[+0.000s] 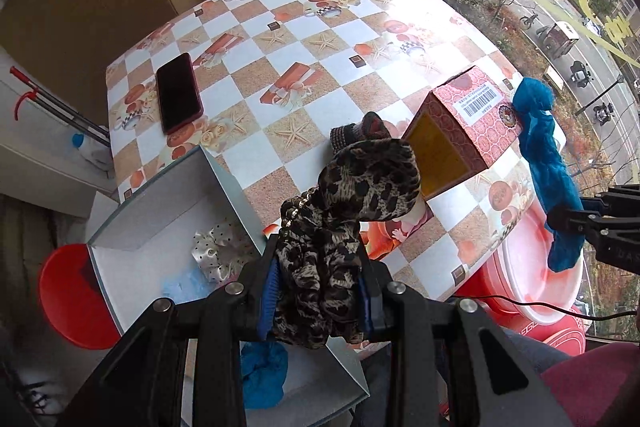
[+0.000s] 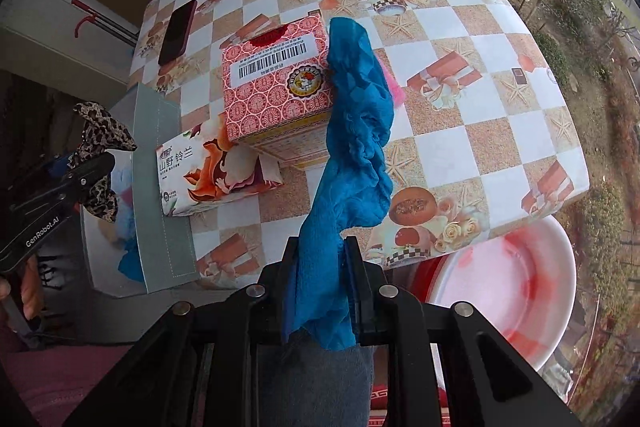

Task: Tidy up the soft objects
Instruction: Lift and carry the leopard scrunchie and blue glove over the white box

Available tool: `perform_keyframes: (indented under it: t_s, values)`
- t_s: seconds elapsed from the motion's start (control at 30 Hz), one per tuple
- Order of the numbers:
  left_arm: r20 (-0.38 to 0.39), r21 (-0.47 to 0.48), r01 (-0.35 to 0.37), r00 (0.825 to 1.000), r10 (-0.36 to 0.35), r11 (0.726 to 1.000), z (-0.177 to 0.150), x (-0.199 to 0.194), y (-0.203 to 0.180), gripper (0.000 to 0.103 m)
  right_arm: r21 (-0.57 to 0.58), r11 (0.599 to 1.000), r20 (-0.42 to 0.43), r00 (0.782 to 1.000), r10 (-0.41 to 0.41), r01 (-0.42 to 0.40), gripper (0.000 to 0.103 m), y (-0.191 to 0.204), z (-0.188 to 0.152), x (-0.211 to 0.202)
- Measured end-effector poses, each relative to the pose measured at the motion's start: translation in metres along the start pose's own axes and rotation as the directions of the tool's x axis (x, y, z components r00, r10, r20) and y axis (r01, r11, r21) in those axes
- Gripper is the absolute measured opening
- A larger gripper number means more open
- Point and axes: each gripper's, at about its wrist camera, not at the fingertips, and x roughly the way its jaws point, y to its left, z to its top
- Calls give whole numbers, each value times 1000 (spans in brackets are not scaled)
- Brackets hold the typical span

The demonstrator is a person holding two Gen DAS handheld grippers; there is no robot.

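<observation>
Pinched in the left hand-held gripper (image 1: 318, 291), the leopard scrunchie (image 1: 344, 211) hangs limp and light, like the blue scrunchie (image 2: 352, 131) clamped mid-bunch by the right hand-held gripper (image 2: 320, 291).

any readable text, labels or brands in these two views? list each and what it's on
"GenRobot.AI": on the left tongs, seen from the right wrist.
"山野铃兰": on the tissue pack.
Small print beside it on the pack: too small to read.
Barcode label on the red box: digits and print too blurred to read.
Round badge on the box: unreadable.
</observation>
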Motion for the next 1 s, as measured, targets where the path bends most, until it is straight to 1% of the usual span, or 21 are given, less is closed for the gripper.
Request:
perform_keyframes:
  t_s: [0.23,0.4,0.5,0.7,0.83,1.0]
  values:
    - [23,-58,-16,1000,18,998,-17,-9,25,35,-144,990,26,1000,4,0,23,48,1,-6]
    - [36,-103,-39,998,43,994,-31,-14,43,35,-214,977,28,1000,1,5,23,73,7,-6]
    - [31,-142,-44,998,49,989,-42,-15,55,35,-251,968,30,1000,2,6,23,86,11,-6]
    - [15,-218,-59,998,64,974,-62,-14,76,35,-319,948,30,1000,5,5,23,112,21,-6]
    - [6,-271,-68,997,72,960,-73,-14,87,35,-376,926,32,999,-2,14,23,132,27,-5]
    - [2,-330,-89,995,95,940,-86,-18,103,35,-431,902,34,999,13,3,23,155,37,-6]
